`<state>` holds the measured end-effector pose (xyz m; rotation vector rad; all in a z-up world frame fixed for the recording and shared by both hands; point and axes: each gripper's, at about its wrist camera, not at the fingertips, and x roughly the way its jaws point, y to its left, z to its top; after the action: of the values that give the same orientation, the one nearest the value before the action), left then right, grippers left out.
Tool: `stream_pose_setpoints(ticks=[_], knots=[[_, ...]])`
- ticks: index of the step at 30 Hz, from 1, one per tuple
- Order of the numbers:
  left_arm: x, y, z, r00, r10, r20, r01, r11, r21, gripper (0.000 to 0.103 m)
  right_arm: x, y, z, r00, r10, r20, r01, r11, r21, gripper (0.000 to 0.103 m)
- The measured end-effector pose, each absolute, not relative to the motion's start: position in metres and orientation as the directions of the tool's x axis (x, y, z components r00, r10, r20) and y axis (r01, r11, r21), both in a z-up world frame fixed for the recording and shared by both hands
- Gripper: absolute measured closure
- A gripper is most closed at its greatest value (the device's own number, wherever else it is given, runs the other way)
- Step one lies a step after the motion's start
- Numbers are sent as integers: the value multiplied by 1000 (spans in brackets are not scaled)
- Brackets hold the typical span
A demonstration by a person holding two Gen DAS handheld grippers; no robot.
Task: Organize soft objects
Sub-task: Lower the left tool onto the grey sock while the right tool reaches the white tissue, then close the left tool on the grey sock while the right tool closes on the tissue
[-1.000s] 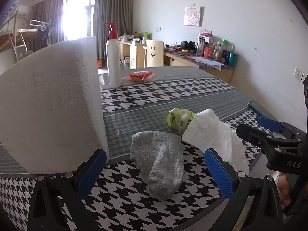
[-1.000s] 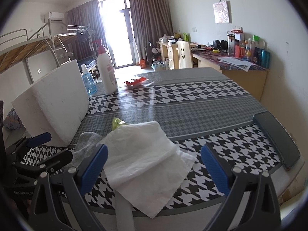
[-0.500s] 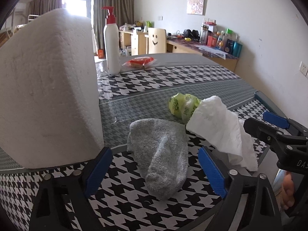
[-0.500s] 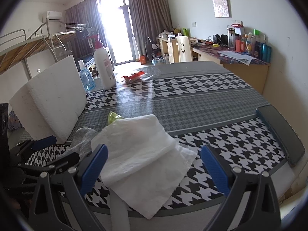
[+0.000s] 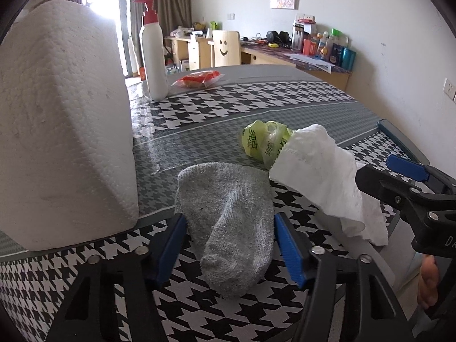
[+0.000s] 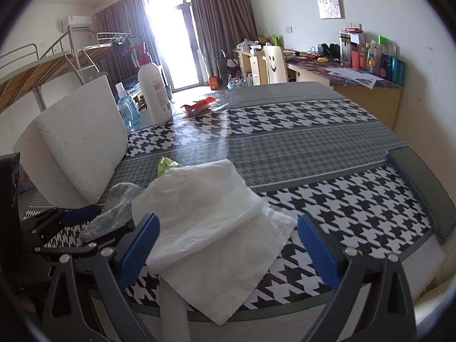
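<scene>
A grey sock (image 5: 225, 188) lies on the houndstooth table (image 5: 256, 102), toe toward me. My left gripper (image 5: 228, 222) straddles it. Its jaws are closing, and the blue pads (image 5: 287, 248) stand right at the sock's two sides without visibly squeezing it. To the right, a crumpled white tissue (image 5: 319, 171) drapes over the table edge, partly covering a green plastic bag (image 5: 259, 139). My right gripper (image 6: 227, 218) is open, and the tissue (image 6: 205, 213) lies between and ahead of its fingers, untouched. The left gripper (image 6: 71, 222) shows at the left of the right wrist view.
A big white foam block (image 5: 62, 131) stands close on the left. Further back are a white pump bottle (image 5: 154, 57), a red packet (image 5: 199, 78) and a blue bottle (image 6: 128, 111). A dark flat object (image 6: 421, 191) lies at the table's right edge. A hand (image 5: 427, 282) holds the right gripper.
The left gripper sank toward the sock and its jaws came in from wide apart to the sock's sides. The right gripper and the tissue stayed put.
</scene>
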<state>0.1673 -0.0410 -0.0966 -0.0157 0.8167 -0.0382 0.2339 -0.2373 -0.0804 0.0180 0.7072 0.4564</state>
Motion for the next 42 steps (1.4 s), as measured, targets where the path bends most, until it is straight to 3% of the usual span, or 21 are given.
stream_pose_setpoints(ticks=[6,20,26,37,42], knots=[[169,-42,-99,676,-61,-734,47,998,-40,49,236,-237,-85,649,420,-635,-404,897,181,4],[168,-47,-100,682,-62,-728,66,998,-23,74,245,-241,-99,583,442,-682,-387,889,246,37],[168,-47,-100,684,-67,-727,75,997,-22,76,243,-241,-99,585,430,-688,-383,894,233,49],[166,-49,-100,684,-71,-726,82,996,-20,76,245,-235,-99,586,389,-711,-385,906,179,91],[164,-49,-99,682,-79,-727,86,996,-27,76,245,-232,-99,560,427,-710,-404,889,215,97]])
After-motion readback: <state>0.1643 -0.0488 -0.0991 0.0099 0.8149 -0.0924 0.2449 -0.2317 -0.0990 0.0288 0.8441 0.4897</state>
